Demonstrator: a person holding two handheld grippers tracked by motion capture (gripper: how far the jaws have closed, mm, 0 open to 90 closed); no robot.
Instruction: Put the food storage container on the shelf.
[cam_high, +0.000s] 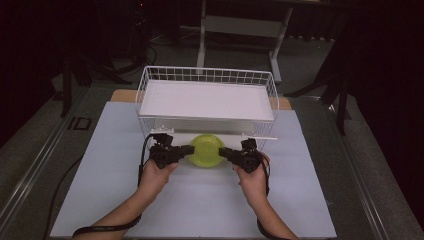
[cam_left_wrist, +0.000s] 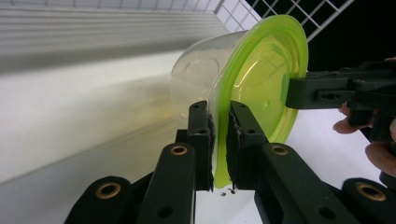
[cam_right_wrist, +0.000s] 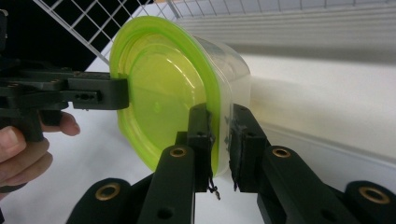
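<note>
A clear round tub with a lime-green lid (cam_high: 206, 149) is held between both grippers just in front of the wire basket. My left gripper (cam_high: 190, 149) is shut on the lid's left rim, and the left gripper view shows its jaws clamped on the green lid (cam_left_wrist: 261, 74) edge, gripper (cam_left_wrist: 220, 140). On the opposite side my right gripper (cam_high: 223, 152) is shut on the rim; its own view shows the jaws pinching lid (cam_right_wrist: 159, 88) and tub wall together, gripper (cam_right_wrist: 220, 140). The tub's clear body (cam_left_wrist: 196, 74) points toward the basket.
A white wire basket (cam_high: 150, 85) holds a flat white board (cam_high: 207, 100) at the back of the white table mat (cam_high: 200, 200). Dark floor, table legs (cam_high: 202, 35) and cables surround the table. A person's hands hold both grippers.
</note>
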